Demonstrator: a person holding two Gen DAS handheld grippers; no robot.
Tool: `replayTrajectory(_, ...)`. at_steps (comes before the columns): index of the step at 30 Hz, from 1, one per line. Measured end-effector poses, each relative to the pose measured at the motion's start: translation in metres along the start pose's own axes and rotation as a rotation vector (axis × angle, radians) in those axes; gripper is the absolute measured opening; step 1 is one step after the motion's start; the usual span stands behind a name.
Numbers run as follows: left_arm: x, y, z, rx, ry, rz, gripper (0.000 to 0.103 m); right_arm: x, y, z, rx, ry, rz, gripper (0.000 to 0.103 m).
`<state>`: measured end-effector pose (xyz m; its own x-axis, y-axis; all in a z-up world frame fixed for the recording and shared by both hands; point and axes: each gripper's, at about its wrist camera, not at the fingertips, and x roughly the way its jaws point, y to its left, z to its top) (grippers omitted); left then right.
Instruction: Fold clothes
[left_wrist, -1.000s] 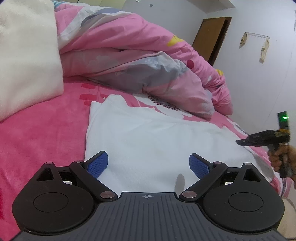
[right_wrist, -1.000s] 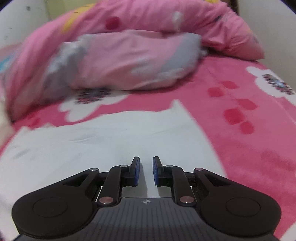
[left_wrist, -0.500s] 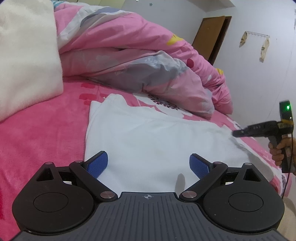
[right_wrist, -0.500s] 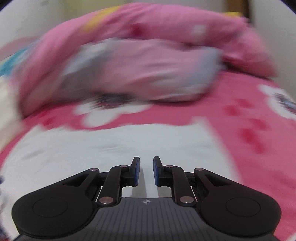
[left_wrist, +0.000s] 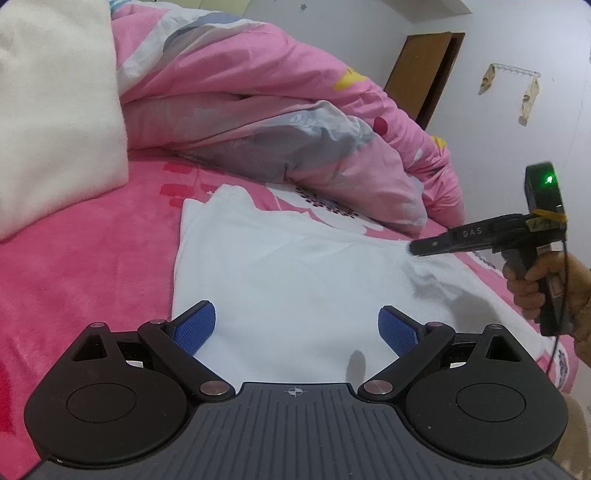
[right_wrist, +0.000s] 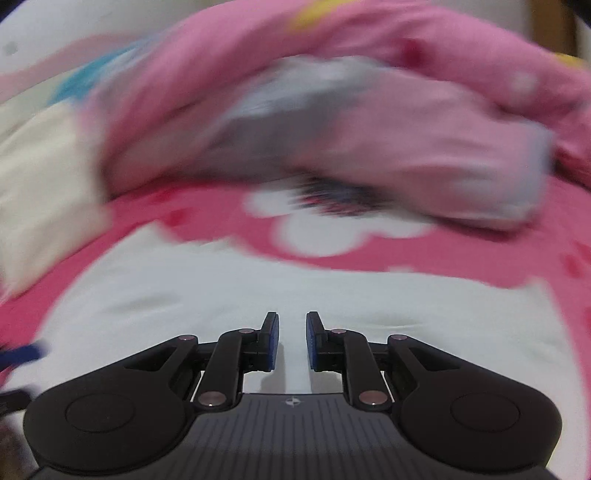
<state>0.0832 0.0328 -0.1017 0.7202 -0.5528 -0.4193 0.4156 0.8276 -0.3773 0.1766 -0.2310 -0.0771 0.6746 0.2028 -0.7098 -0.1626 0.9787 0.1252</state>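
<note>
A white T-shirt (left_wrist: 288, 266) lies spread flat on the pink blanket (left_wrist: 74, 280). My left gripper (left_wrist: 295, 326) is open wide just above the shirt's near edge, with nothing between its blue pads (left_wrist: 194, 326). In the left wrist view the right gripper (left_wrist: 415, 248), held by a hand (left_wrist: 528, 284), points left over the shirt's right side, where the cloth is slightly rumpled. In the blurred right wrist view the right gripper (right_wrist: 291, 334) hovers over the white shirt (right_wrist: 221, 295), its jaws a narrow gap apart with nothing gripped.
A bunched pink and grey duvet (left_wrist: 280, 122) lies along the far side of the bed. A white pillow (left_wrist: 51, 110) sits at the left. A white wall and a brown door (left_wrist: 424, 74) stand beyond the bed, at the right.
The right gripper has swung left from the bed's right edge to over the shirt's right side, rolling as it went. The left gripper has stayed still. Both openings are unchanged.
</note>
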Motion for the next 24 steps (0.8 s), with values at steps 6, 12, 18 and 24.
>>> replayTrajectory(6, -0.003, 0.002, 0.0, -0.009, 0.0, -0.006, 0.096, 0.059, 0.061, 0.01, -0.108, 0.098, 0.118, 0.017)
replayTrajectory(12, -0.005, 0.003, 0.002, -0.023, 0.003, -0.014, 0.096, 0.081, 0.068, 0.029, -0.027, 0.06, 0.081, 0.017)
replayTrajectory(18, -0.007, 0.007, 0.003, -0.046, 0.01, -0.033, 0.096, 0.071, 0.092, 0.026, -0.096, 0.14, 0.244, 0.017)
replayTrajectory(24, -0.008, 0.008, 0.004, -0.052, 0.01, -0.036, 0.096, 0.114, 0.115, 0.04, -0.069, 0.135, 0.257, 0.017)
